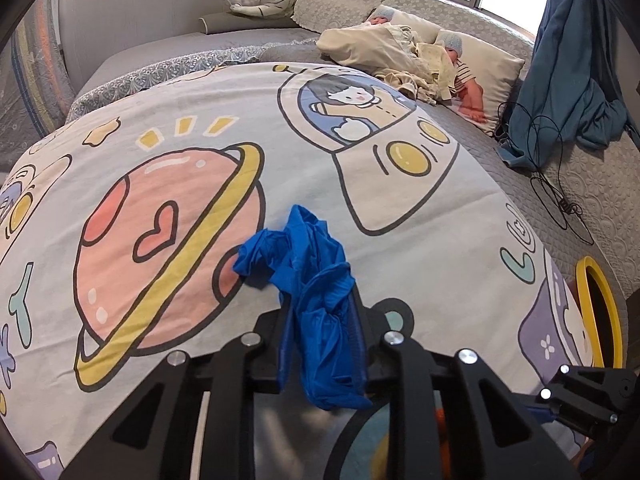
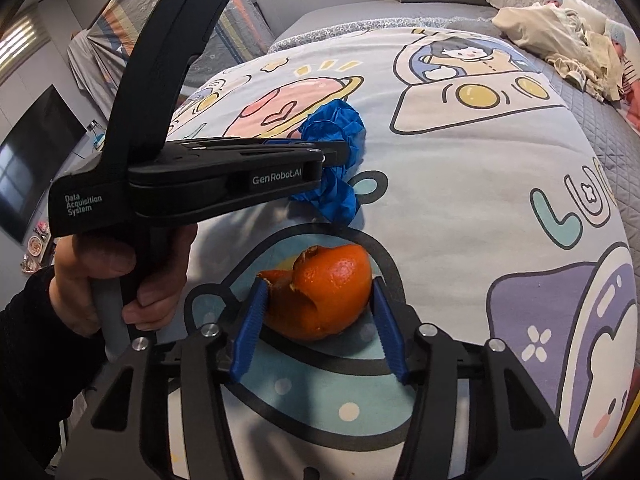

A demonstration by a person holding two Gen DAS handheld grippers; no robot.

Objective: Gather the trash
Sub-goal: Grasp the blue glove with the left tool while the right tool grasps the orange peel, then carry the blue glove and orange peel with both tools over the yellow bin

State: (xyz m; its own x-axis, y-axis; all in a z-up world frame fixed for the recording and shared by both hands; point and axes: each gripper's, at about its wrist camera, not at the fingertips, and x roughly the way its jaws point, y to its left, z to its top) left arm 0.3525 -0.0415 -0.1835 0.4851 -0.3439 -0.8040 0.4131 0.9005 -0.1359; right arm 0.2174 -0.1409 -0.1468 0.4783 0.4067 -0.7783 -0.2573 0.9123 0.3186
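The left gripper [image 1: 320, 312] pinches a crumpled blue nitrile glove [image 1: 308, 280] just above the cartoon bedsheet [image 1: 420, 240], carrying it as trash. Nearer than the glove, the right gripper [image 2: 320, 316] brackets an orange peel [image 2: 324, 296] (pads touching, grip seemingly unfinished), ready to lift.

Right wrist view: left gripper [image 2: 336, 156] body carries white print "GenRobot.AI" on its side, near the jaw end. Its rear block reads "Data Acquisition System" in three lines. Bedsheet [image 2: 460, 184], right side: large cartoon letters "LU", cut off at the edge. Left wrist view: no legible text.
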